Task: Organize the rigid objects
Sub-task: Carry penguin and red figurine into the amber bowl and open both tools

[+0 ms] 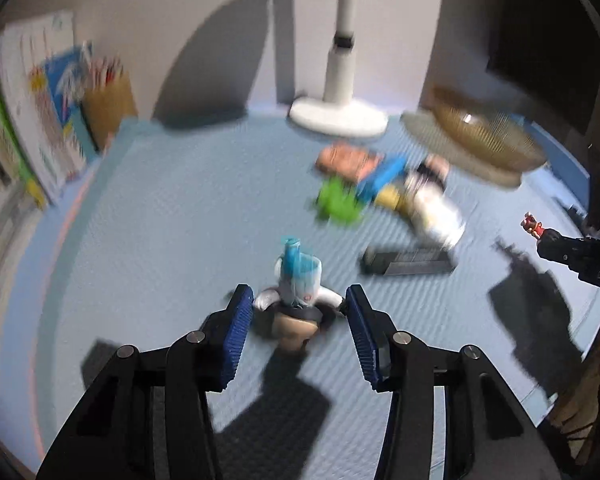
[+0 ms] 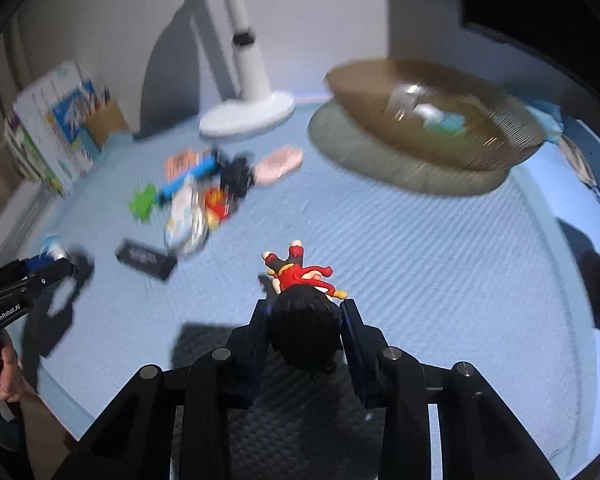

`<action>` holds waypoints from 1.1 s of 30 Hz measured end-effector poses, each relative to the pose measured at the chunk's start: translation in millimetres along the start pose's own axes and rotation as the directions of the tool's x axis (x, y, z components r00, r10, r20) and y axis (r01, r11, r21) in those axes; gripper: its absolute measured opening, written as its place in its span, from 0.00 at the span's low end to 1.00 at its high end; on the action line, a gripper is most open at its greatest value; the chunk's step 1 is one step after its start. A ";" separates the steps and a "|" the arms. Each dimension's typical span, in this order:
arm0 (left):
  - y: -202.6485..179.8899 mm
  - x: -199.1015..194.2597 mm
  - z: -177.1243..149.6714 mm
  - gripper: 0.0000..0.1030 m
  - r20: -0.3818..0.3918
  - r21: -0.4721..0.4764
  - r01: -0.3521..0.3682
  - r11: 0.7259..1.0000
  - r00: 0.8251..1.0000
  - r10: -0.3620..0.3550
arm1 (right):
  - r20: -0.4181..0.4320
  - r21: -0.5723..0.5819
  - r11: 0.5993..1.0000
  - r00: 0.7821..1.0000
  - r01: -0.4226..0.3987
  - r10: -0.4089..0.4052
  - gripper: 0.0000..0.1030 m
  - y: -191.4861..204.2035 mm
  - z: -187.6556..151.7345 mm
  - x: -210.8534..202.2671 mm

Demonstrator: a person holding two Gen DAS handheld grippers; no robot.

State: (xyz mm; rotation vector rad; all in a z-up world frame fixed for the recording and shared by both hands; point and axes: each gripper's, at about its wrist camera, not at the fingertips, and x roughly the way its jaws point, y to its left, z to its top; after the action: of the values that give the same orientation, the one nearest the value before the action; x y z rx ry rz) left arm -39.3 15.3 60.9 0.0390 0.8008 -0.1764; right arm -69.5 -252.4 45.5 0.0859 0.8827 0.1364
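My left gripper (image 1: 298,308) is open, its blue pads on either side of a blue-haired figurine (image 1: 298,296) that lies on the blue mat; whether the pads touch it is unclear. My right gripper (image 2: 304,312) is shut on a red-clad, black-haired figurine (image 2: 302,300) and holds it above the mat; it also shows in the left wrist view (image 1: 531,225). A woven basket (image 2: 440,124) sits at the back right on a grey cushion (image 2: 380,160), with a few items inside. A pile of toys (image 2: 204,192) lies mid-left.
A white lamp base (image 2: 248,116) stands at the back. Books (image 2: 48,136) and a pencil holder (image 2: 104,120) stand at the back left. A black box (image 2: 146,258) lies near the toy pile. The left gripper (image 2: 32,276) shows at the right wrist view's left edge.
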 end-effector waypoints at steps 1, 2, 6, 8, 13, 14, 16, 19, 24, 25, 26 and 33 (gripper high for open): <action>-6.3 -5.7 11.0 0.44 0.028 0.020 0.004 1.000 1.000 -0.005 | 0.026 0.008 1.000 1.000 0.007 -0.008 0.33 -6.1 5.9 -10.3; -12.7 -10.5 20.3 0.44 0.055 0.036 0.014 0.999 0.998 -0.016 | 0.055 0.015 1.000 0.998 0.023 -0.024 0.33 -12.7 12.7 -21.1; -45.1 -19.9 67.7 0.44 0.135 0.106 0.097 0.990 0.985 -0.111 | 0.144 0.057 0.996 0.986 0.073 -0.080 0.33 -41.8 43.3 -57.6; -61.8 -19.8 89.3 0.44 0.161 0.126 0.151 0.981 0.972 -0.170 | 0.183 0.076 0.991 0.976 0.107 -0.119 0.33 -56.1 58.8 -72.1; -112.0 -10.4 140.9 0.44 0.209 0.201 0.227 0.953 0.941 -0.268 | 0.214 0.132 0.980 0.961 0.151 -0.177 0.33 -88.3 93.3 -85.0; -123.1 -6.4 149.9 0.44 0.215 0.220 0.233 0.947 0.936 -0.280 | 0.211 0.142 0.978 0.961 0.153 -0.181 0.33 -94.2 99.5 -84.1; -145.2 6.0 166.6 0.44 0.208 0.246 0.262 0.933 0.926 -0.315 | 0.188 0.161 0.975 0.965 0.151 -0.181 0.33 -104.7 112.2 -77.1; -172.4 24.1 177.5 0.44 0.200 0.261 0.292 0.920 0.916 -0.347 | 0.136 0.186 0.971 0.975 0.150 -0.177 0.33 -116.2 124.1 -59.5; -206.6 78.4 186.1 0.44 0.121 0.242 0.335 0.911 0.921 -0.371 | 0.027 0.220 0.964 0.987 0.150 -0.160 0.33 -136.8 128.4 -22.5; -210.6 88.2 185.4 0.44 0.104 0.235 0.344 0.909 0.921 -0.376 | 0.004 0.222 0.964 0.988 0.148 -0.153 0.33 -139.8 127.6 -14.9; -214.7 96.3 184.7 0.44 0.091 0.231 0.349 0.908 0.921 -0.378 | -0.013 0.223 0.964 0.990 0.143 -0.143 0.33 -142.3 126.7 -9.0; -234.7 125.6 177.9 0.44 0.029 0.226 0.366 0.903 0.924 -0.382 | -0.057 0.164 0.970 0.984 0.177 -0.170 0.33 -142.0 123.3 6.4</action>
State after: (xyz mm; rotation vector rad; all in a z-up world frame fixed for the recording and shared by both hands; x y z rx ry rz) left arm 132.4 -251.8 102.2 0.0841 0.7068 -0.6281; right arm 41.9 -394.0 100.0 0.1636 0.9389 -0.1013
